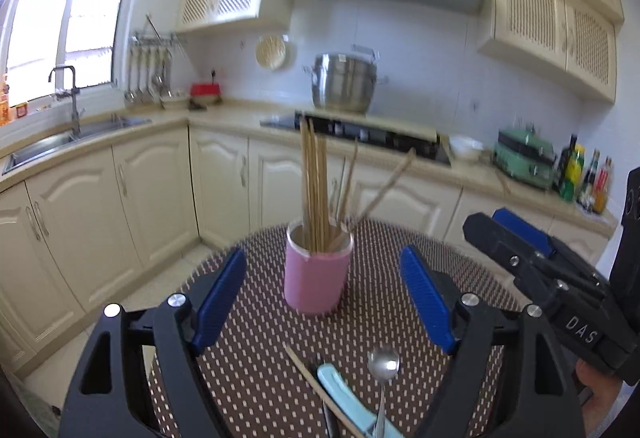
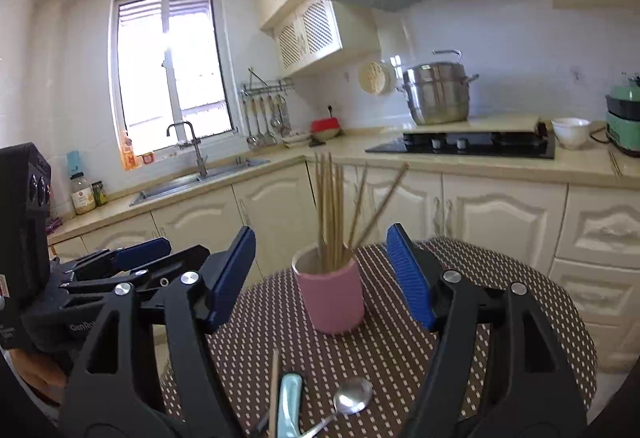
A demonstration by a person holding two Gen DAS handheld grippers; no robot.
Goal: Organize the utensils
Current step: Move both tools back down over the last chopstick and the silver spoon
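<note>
A pink utensil cup [image 1: 318, 276] stands on the round dotted table [image 1: 260, 358] and holds several wooden chopsticks [image 1: 314, 182]. It also shows in the right wrist view [image 2: 332, 298]. In front of it lie a loose chopstick [image 1: 320, 390], a light-blue handled utensil [image 1: 344, 394] and a metal spoon [image 1: 383, 362]. The right wrist view shows the chopstick [image 2: 274, 390], the blue handle [image 2: 289, 404] and the spoon [image 2: 352, 400]. My left gripper [image 1: 324, 298] is open and empty, above the loose utensils. My right gripper [image 2: 322, 278] is open and empty, beside the left one.
The right gripper's body [image 1: 560, 278] is at the right in the left wrist view. The left gripper's body [image 2: 120, 266] is at the left in the right wrist view. Kitchen counters with a sink [image 2: 200, 178], a stove [image 2: 460, 144] and a steel pot [image 2: 438, 94] lie behind the table.
</note>
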